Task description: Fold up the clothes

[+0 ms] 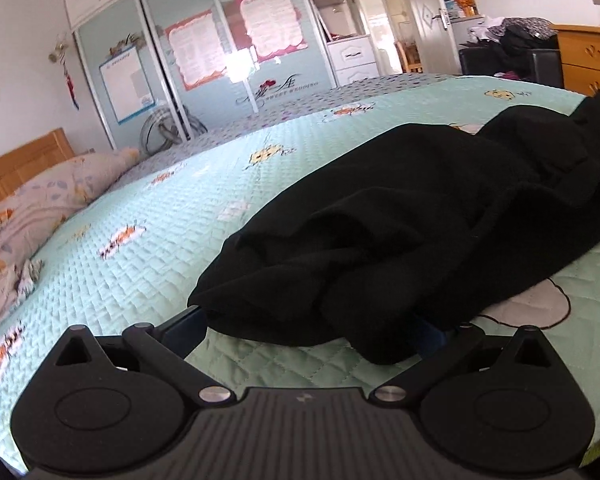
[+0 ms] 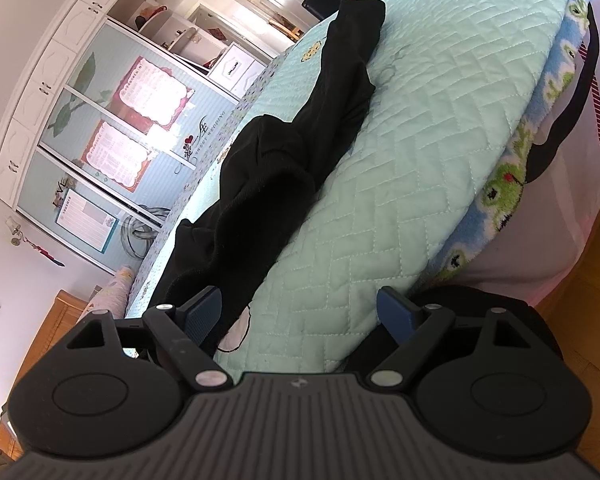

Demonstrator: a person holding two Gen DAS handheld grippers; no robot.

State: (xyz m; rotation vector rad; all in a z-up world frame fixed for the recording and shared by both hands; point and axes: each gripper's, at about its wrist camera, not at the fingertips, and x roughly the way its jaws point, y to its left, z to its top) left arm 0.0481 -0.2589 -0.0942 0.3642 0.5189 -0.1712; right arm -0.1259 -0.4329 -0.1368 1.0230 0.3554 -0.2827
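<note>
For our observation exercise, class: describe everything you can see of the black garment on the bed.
The black garment looks like soft, matte knit fabric, unfolded and rumpled into heavy creases. It lies stretched lengthwise on the mint quilted bedspread. Its near end bunches between the open fingers of the left claw, draping over one. The right claw is open beside it, one finger close to the cloth.

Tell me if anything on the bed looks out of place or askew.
The black garment lies bunched in a long rumpled heap on the green quilt, not spread flat. Its near edge drapes between the open left tongs. The right tongs are open at the quilt's edge.
</note>
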